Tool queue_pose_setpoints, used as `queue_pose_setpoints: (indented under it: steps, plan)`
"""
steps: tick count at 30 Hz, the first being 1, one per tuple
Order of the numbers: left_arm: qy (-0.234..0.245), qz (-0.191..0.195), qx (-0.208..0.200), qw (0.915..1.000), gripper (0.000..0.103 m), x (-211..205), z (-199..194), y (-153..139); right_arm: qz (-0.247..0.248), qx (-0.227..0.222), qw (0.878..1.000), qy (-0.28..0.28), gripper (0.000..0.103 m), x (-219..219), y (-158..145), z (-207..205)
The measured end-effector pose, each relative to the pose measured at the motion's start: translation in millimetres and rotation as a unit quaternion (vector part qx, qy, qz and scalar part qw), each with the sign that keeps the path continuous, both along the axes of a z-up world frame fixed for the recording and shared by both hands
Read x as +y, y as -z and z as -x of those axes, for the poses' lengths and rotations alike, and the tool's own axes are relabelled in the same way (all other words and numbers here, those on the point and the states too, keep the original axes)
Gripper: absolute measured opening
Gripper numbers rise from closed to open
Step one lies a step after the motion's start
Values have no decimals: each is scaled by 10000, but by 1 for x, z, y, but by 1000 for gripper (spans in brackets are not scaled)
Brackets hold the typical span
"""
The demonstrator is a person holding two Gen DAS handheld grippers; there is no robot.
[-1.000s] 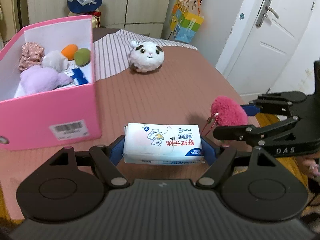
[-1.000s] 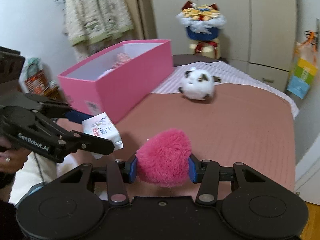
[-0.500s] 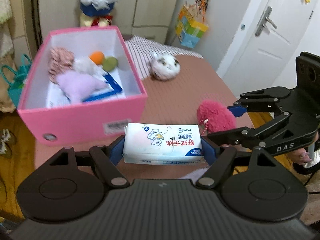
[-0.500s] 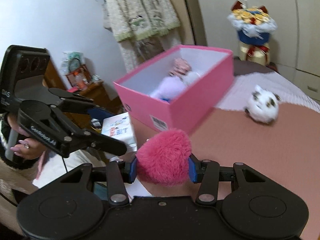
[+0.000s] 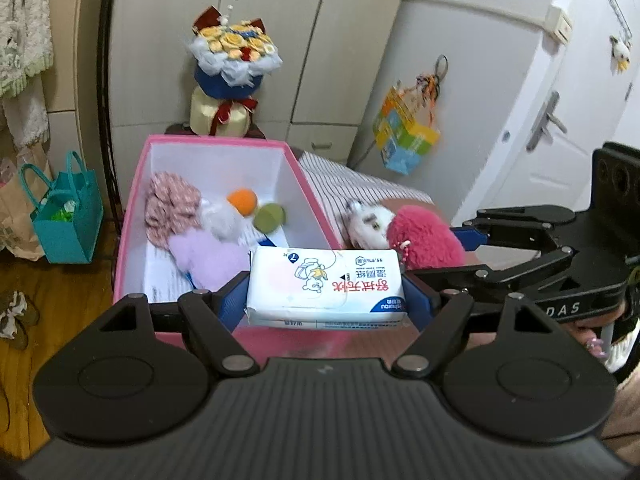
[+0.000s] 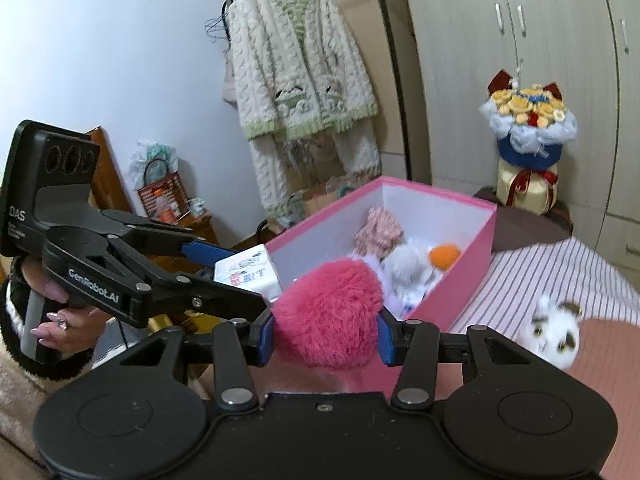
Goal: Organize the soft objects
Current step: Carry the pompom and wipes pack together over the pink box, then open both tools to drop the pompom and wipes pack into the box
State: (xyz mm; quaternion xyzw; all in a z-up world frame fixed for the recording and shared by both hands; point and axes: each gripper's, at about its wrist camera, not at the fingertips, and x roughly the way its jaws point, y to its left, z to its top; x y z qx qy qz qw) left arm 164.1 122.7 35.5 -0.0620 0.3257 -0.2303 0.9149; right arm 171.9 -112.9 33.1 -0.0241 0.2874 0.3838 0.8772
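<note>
My left gripper point(image 5: 326, 294) is shut on a white tissue pack point(image 5: 325, 288) and holds it over the near wall of the pink box point(image 5: 132, 204). My right gripper point(image 6: 325, 334) is shut on a fluffy pink pom-pom point(image 6: 328, 316), held by the box's near right corner; it also shows in the left wrist view point(image 5: 424, 240). The box point(image 6: 460, 276) holds a purple plush point(image 5: 208, 256), a floral pink bundle point(image 5: 170, 208), a white plush, an orange ball point(image 5: 242, 201) and a green ball point(image 5: 270, 218). A white-and-brown plush animal point(image 6: 554, 334) lies on the bed right of the box.
A flower bouquet point(image 5: 232, 68) stands behind the box. A teal bag point(image 5: 66, 216) sits on the wood floor at left. A knit cardigan point(image 6: 300, 80) hangs on a rack. A door point(image 5: 568, 100) is at right. The bed has a striped sheet point(image 6: 560, 272).
Both grippers have risen and moved toward the pink box with their loads. The tissue pack is now over the box's near wall and the pom-pom is beside the box corner.
</note>
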Motion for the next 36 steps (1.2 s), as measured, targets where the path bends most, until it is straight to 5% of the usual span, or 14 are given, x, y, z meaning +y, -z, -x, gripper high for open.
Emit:
queue_pose_setpoints:
  steps: [8, 17, 31, 36]
  plan:
    - [-328, 276, 150, 9990, 78, 20, -73, 8, 438, -668, 9962, 357, 53, 22, 3, -49]
    - [-825, 454, 861, 9918, 78, 23, -160, 51, 1166, -491, 9919, 73, 54, 56, 32, -116]
    - [-1083, 261, 1187, 9867, 81, 14, -188, 76, 2098, -603, 9759, -26, 59, 90, 65, -150]
    - [-1134, 93, 661, 9913, 84, 10, -172, 62, 1973, -722, 9777, -33, 73, 87, 63, -148]
